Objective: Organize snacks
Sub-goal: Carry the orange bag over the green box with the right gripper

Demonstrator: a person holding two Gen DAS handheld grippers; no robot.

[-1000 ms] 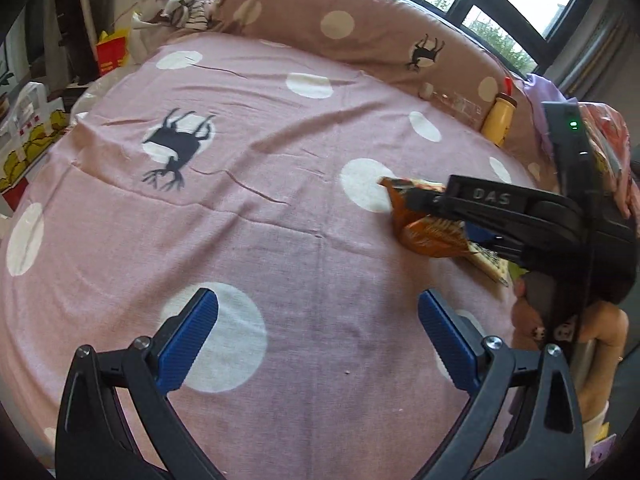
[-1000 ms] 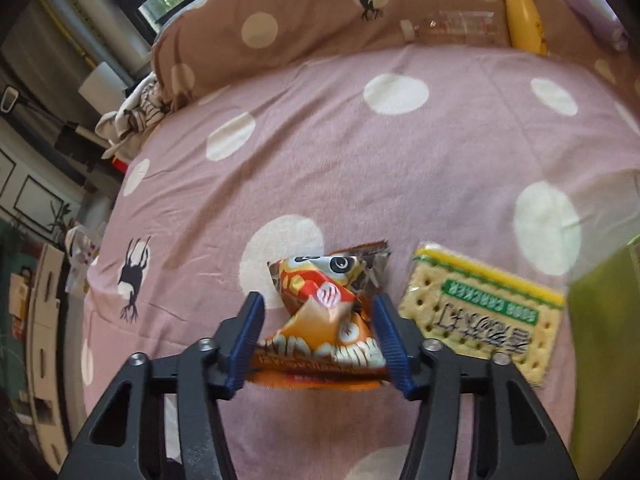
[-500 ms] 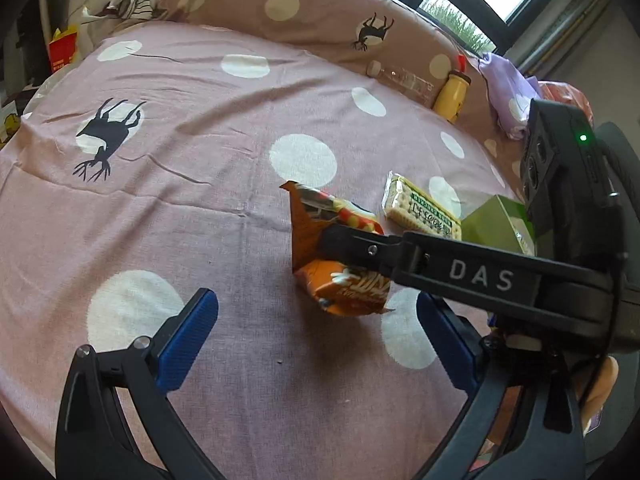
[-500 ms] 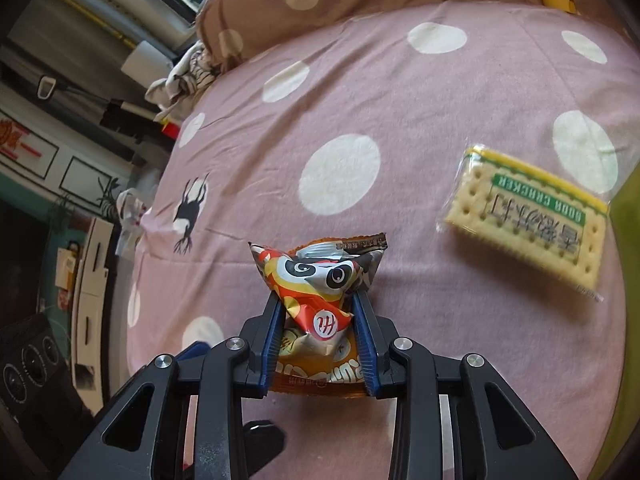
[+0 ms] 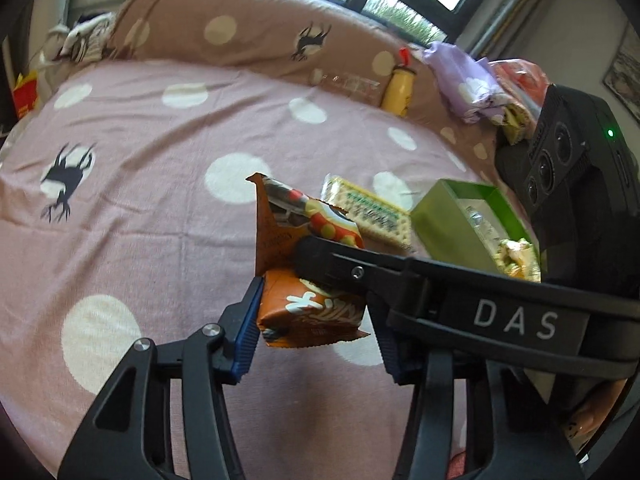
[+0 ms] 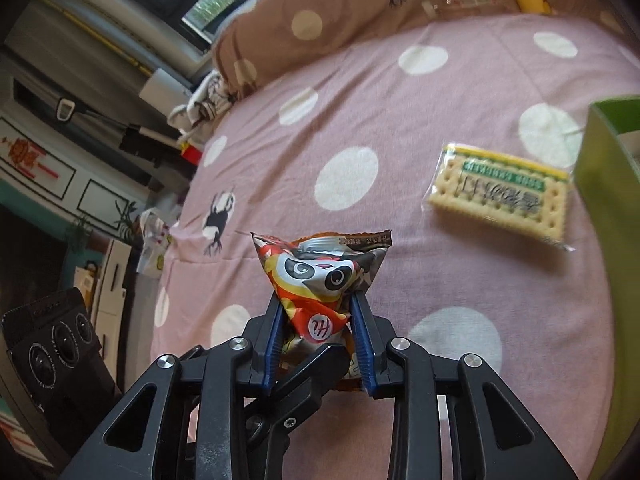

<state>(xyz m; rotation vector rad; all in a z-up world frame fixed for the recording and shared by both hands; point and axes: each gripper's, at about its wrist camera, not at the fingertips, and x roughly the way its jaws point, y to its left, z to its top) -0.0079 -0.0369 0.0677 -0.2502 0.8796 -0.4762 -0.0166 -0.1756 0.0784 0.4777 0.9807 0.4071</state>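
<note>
My right gripper [image 6: 318, 344] is shut on an orange snack bag [image 6: 320, 276] with a panda face and holds it above the pink bedspread. In the left wrist view my left gripper [image 5: 318, 324] has its blue pads on both sides of the lower end of the same bag [image 5: 308, 308], shut on it, while the right gripper's arm [image 5: 440, 284] crosses in front. A cracker packet [image 6: 500, 196] lies flat on the bed to the right; it also shows in the left wrist view [image 5: 368, 210]. A green box [image 5: 468, 220] holding wrapped snacks stands beyond it.
A brown dotted pillow [image 5: 240, 32] lines the far edge with a yellow bottle [image 5: 398, 88] and a clear packet [image 5: 348, 82] against it. Purple cloth [image 5: 468, 84] lies at the far right. Furniture stands left of the bed [image 6: 100, 272].
My left gripper has closed in from wide open onto the bag's lower end. My right gripper has lifted the bag and gripped it tighter.
</note>
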